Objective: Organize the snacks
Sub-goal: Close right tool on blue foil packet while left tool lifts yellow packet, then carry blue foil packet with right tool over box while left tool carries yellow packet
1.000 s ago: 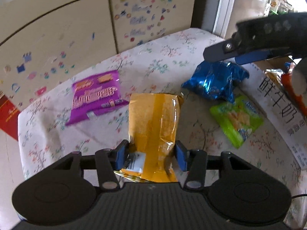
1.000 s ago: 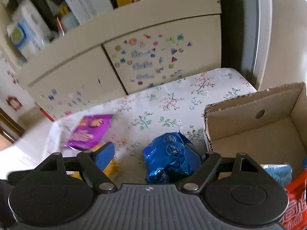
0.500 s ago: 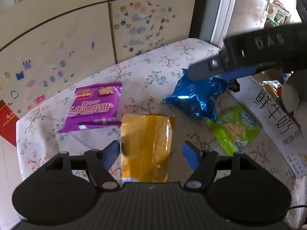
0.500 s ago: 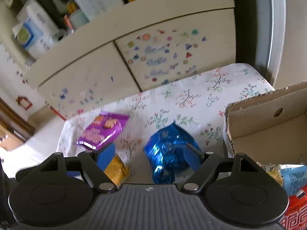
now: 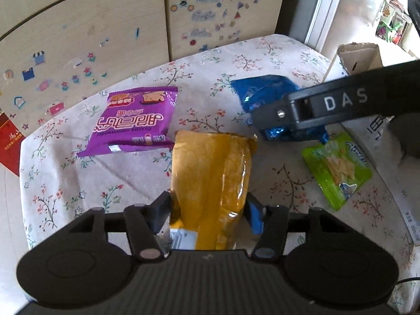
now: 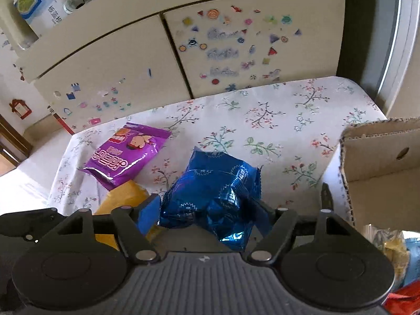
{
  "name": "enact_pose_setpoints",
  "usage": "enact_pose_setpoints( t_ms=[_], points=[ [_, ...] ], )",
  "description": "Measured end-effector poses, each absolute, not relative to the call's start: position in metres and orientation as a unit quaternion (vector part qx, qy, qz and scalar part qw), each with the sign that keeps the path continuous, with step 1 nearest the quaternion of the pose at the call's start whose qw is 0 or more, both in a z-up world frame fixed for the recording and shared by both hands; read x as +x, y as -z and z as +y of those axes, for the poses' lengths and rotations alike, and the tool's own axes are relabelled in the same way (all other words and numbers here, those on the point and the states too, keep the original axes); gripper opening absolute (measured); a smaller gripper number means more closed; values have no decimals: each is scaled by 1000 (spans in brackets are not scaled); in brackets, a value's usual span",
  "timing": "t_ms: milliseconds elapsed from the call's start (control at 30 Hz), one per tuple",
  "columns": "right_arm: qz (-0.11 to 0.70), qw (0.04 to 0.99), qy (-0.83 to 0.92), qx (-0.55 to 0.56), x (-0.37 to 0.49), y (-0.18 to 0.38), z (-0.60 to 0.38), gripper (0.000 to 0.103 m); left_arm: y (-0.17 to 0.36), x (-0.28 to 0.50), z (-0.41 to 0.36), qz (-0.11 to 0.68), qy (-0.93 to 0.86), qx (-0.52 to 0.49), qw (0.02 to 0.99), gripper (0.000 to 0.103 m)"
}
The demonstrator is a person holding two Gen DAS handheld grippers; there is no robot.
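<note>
Snacks in soft packets lay on the flower-printed white tablecloth (image 5: pixel 275 52), and two of them were between tongs. Nearest to the left camera, the left gripper (image 5: pixel 208 210) had its two blue pads pressed on the sides of the long yellow-orange plastic snack bag (image 5: pixel 212 173), at its near end, so it was pinching this bag. The film looked smooth and a little shiny; I judged it light, soft and slippery, with contents that could crack if squeezed hard. A hold on the filled body seemed safer than on the thin sealed edge.

In the right view, the right gripper (image 6: pixel 203 215) stood around the crumpled blue foil snack bag (image 6: pixel 212 191); both pads seemed to touch the foil and press it in, so I judged it pinched too. This bag was puffy and wrinkled, so it could give way under the pads and slide.

Just beside the yellow bag lay the flat green snack packet (image 5: pixel 337 168), and farther the purple snack packet (image 5: pixel 136 120), both untouched. At the right edge stood the open brown cardboard box (image 6: pixel 380 152), probably the place for them
</note>
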State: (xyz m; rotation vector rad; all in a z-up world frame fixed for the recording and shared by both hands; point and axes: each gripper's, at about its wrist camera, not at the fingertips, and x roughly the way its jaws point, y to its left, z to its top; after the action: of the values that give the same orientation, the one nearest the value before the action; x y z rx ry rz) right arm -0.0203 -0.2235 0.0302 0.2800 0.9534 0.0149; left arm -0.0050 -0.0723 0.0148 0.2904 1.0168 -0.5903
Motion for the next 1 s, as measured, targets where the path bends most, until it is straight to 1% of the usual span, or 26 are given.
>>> enact_pose_setpoints(
  t_ms=[33, 67, 100, 133, 167, 200, 233, 400, 467, 533, 567, 600, 700, 800, 1000],
  points=[
    [454, 882, -4, 125, -20, -31, -221, 80, -15, -5, -72, 476, 278, 136, 823, 59],
    [449, 886, 1, 115, -20, -32, -219, 80, -15, -5, -73, 474, 277, 135, 824, 64],
    [447, 888, 6, 109, -20, -32, -217, 81, -14, -5, -73, 473, 275, 134, 826, 73],
    [445, 889, 9, 109, -19, -32, -217, 82, -14, -4, -73, 473, 272, 133, 828, 77],
    [445, 888, 10, 113, -18, -31, -217, 85, -13, -3, -74, 474, 270, 132, 828, 80],
    [445, 887, 11, 121, -18, -30, -218, 89, -12, -2, -75, 476, 268, 131, 828, 80],
    [445, 886, 12, 130, -17, -28, -219, 91, -11, -2, -76, 477, 267, 132, 827, 80],
    [444, 877, 22, 181, -12, -22, -226, 91, -11, -3, -81, 475, 262, 141, 828, 80],
    [444, 877, 31, 183, -9, -20, -225, 90, -11, -2, -81, 476, 260, 137, 829, 77],
    [454, 874, 46, 169, -6, -16, -223, 83, -11, -2, -82, 475, 262, 134, 830, 72],
    [458, 872, 52, 166, -5, -13, -222, 76, -12, -3, -82, 473, 264, 133, 830, 67],
    [458, 872, 59, 164, -5, -11, -223, 76, -12, -3, -82, 472, 266, 133, 830, 62],
    [452, 874, 58, 170, -7, -11, -226, 73, -13, -4, -82, 468, 269, 136, 831, 53],
    [451, 874, 57, 170, -9, -13, -226, 70, -14, -3, -81, 470, 268, 130, 831, 51],
    [447, 875, 59, 173, -15, -20, -227, 69, -20, -6, -80, 467, 262, 123, 836, 50]
  ],
)
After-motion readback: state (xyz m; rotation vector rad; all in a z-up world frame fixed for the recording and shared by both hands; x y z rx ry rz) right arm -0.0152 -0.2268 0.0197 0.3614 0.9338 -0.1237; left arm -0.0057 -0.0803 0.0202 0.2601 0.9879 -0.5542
